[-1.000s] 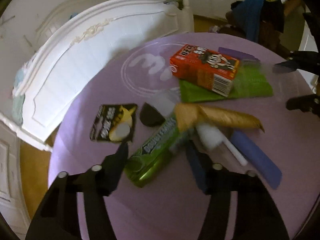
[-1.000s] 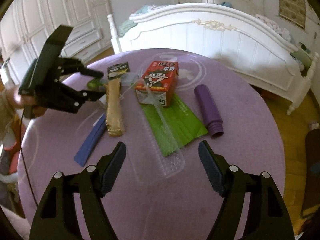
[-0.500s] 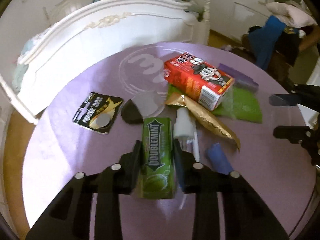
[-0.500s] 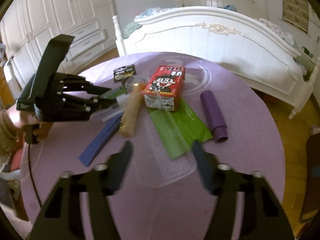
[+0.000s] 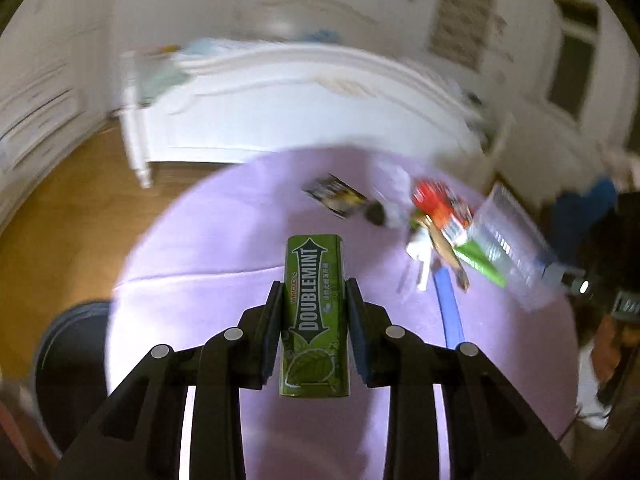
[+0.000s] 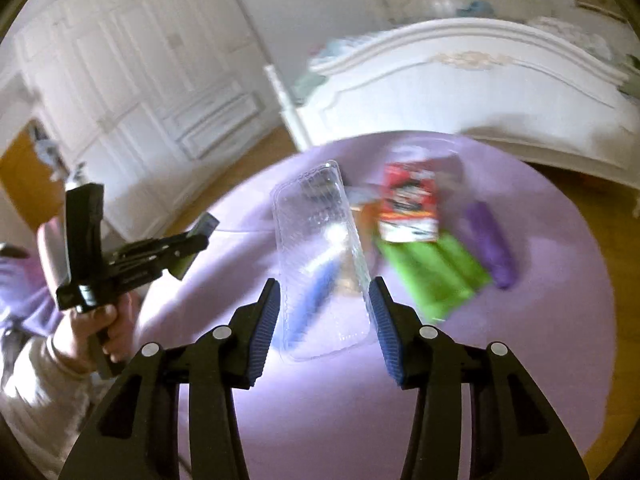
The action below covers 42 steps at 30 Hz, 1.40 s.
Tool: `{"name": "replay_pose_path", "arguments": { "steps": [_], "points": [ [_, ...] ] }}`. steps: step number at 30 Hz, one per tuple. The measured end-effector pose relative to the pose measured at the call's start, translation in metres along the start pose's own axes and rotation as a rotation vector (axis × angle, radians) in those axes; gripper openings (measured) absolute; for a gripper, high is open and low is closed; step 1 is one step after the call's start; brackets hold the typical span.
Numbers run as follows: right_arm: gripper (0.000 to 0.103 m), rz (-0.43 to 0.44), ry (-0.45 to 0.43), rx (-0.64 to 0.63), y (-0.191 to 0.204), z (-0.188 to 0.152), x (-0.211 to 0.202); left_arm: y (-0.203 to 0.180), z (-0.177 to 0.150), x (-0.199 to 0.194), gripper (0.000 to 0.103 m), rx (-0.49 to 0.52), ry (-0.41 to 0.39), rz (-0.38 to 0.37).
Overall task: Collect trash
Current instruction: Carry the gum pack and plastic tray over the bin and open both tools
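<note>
My left gripper [image 5: 314,300] is shut on a green Doublemint gum box [image 5: 314,312] and holds it above the near left part of the round purple table [image 5: 200,300]. It also shows in the right wrist view [image 6: 188,252]. My right gripper [image 6: 322,296] is shut on a clear plastic tray [image 6: 320,264], lifted off the table [image 6: 540,340]; the tray also shows in the left wrist view [image 5: 508,240]. A red carton [image 6: 408,204], a green wrapper [image 6: 436,268] and a purple tube [image 6: 488,244] lie on the table.
A dark round bin [image 5: 68,360] stands on the floor left of the table. A black snack packet [image 5: 336,196], a gold wrapper [image 5: 446,252] and a blue strip [image 5: 448,304] lie on the table. A white bed [image 6: 480,92] stands behind it.
My left gripper has lifted the gum box off the table and swung left toward the bin. My right gripper has closed on the clear tray and raised it.
</note>
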State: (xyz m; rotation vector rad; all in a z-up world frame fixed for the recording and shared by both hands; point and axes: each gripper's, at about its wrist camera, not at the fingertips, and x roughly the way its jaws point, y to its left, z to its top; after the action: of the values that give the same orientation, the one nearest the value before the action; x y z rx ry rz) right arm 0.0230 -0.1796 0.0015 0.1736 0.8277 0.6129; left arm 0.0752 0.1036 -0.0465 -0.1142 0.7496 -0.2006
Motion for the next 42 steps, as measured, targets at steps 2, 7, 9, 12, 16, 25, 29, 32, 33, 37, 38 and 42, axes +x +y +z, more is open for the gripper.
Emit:
{"name": "replay_pose_path", "arguments": {
  "steps": [2, 7, 9, 12, 16, 25, 29, 32, 33, 37, 38, 42],
  "points": [
    [0.047, 0.042, 0.015, -0.026, 0.019, 0.004, 0.008, 0.014, -0.007, -0.021, 0.030, -0.057, -0.033, 0.030],
    [0.047, 0.150, 0.068, -0.128, 0.083, 0.015, 0.037, 0.054, -0.032, -0.065, 0.030, -0.160, -0.093, 0.154],
    [0.047, 0.182, 0.094, -0.171, 0.110, 0.018, 0.054, 0.072, -0.046, -0.076, 0.030, -0.201, -0.113, 0.207],
    [0.047, 0.217, 0.137, -0.214, 0.144, 0.022, 0.079, 0.095, -0.064, -0.083, 0.030, -0.248, -0.109, 0.262],
    [0.047, 0.249, 0.199, -0.255, 0.183, 0.023, 0.118, 0.129, -0.088, -0.091, 0.030, -0.320, -0.102, 0.310],
    [0.047, 0.275, 0.319, -0.322, 0.261, 0.027, 0.203, 0.188, -0.124, -0.090, 0.030, -0.459, -0.091, 0.339],
    [0.047, 0.250, 0.372, -0.355, 0.288, 0.023, 0.240, 0.199, -0.128, -0.078, 0.030, -0.498, -0.084, 0.319],
    [0.047, 0.226, 0.392, -0.378, 0.299, 0.017, 0.259, 0.202, -0.133, -0.071, 0.030, -0.521, -0.080, 0.300],
    [0.047, 0.216, 0.399, -0.384, 0.302, 0.015, 0.266, 0.204, -0.134, -0.068, 0.030, -0.527, -0.077, 0.296],
    [0.047, 0.193, 0.419, -0.386, 0.307, 0.009, 0.287, 0.207, -0.138, -0.060, 0.030, -0.543, -0.066, 0.283],
    [0.047, 0.189, 0.425, -0.382, 0.307, 0.008, 0.291, 0.208, -0.139, -0.059, 0.030, -0.546, -0.064, 0.279],
    [0.047, 0.180, 0.434, -0.375, 0.304, 0.004, 0.300, 0.213, -0.141, -0.055, 0.031, -0.555, -0.056, 0.272]
  ]
}}
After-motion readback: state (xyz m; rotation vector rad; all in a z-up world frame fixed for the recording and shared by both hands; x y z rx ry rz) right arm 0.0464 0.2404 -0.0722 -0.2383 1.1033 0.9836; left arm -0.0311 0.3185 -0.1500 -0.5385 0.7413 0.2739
